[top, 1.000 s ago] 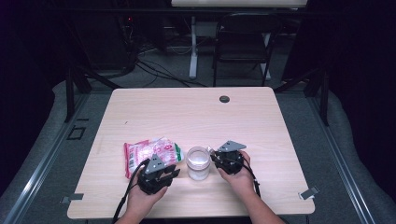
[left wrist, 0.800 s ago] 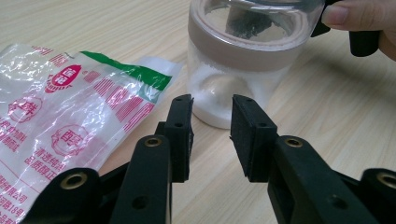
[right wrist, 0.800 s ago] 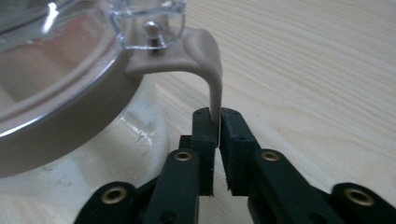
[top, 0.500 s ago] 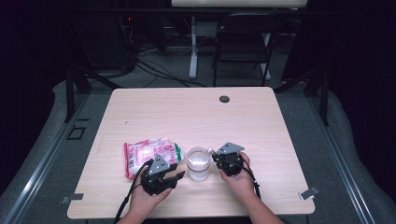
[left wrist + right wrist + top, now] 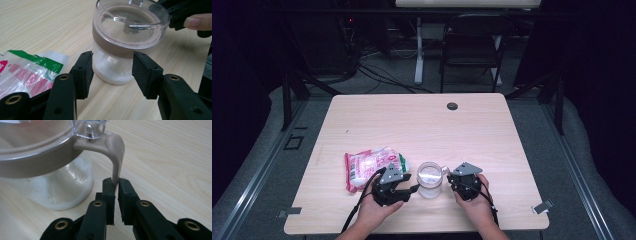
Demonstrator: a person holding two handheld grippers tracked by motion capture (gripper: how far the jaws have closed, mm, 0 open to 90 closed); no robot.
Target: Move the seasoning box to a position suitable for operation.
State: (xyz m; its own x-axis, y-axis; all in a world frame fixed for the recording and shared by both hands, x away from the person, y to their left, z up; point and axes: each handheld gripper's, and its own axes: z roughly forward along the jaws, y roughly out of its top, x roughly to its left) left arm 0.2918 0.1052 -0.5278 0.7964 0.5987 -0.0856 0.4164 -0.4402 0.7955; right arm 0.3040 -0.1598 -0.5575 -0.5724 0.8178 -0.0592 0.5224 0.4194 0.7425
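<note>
A glass jar [image 5: 429, 179] with white powder, a brown collar and a clear lid stands near the table's front edge. My left gripper [image 5: 412, 189] is open at its left. In the left gripper view its jaws [image 5: 112, 67] flank the jar's lower body [image 5: 110, 72]; they have just been opening, and the pads do not press on the glass. My right gripper [image 5: 451, 179] sits at the jar's right. In the right gripper view it [image 5: 116, 185] is shut on the tip of the jar's tan handle [image 5: 117, 157], having closed and then eased slightly.
A red, white and green plastic packet [image 5: 372, 165] lies flat just left of the jar, beside the left gripper, and appears in the left gripper view [image 5: 27, 72]. The wooden table [image 5: 422, 125] has a black round cap [image 5: 452, 106] at its far edge. A chair [image 5: 472, 45] stands beyond.
The left gripper's jaws have spread apart around the jar. The right gripper has shifted a little to the right beside the jar.
</note>
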